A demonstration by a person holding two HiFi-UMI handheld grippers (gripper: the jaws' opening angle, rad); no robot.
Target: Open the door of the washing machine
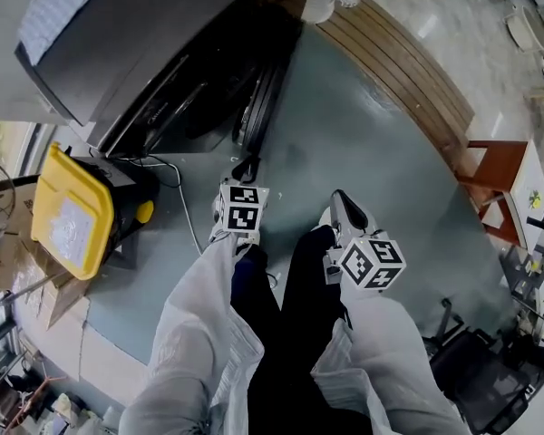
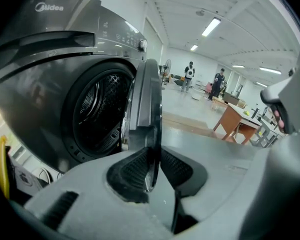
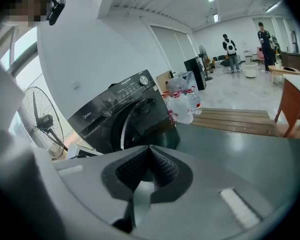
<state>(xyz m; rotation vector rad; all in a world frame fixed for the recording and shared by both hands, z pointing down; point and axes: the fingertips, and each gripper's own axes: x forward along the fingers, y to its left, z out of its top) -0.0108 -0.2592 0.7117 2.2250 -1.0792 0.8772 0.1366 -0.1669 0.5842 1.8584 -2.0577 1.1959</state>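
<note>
Both closed: left hand-held gripper [image 2: 153,165] clamping door [image 2: 145,96] edge, right hand-held gripper [image 3: 150,160] empty.

Head view steeply down, gripper views low, forward — sharing washing machine door [image 1: 261,107]

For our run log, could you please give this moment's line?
door: open | left hand-held gripper: shut on door | right hand-held gripper: shut, empty

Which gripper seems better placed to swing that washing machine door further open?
Left. The left gripper has its jaws clamped on the edge of the door, already ajar. The right gripper is shut on nothing, back from the washing machine.
</note>
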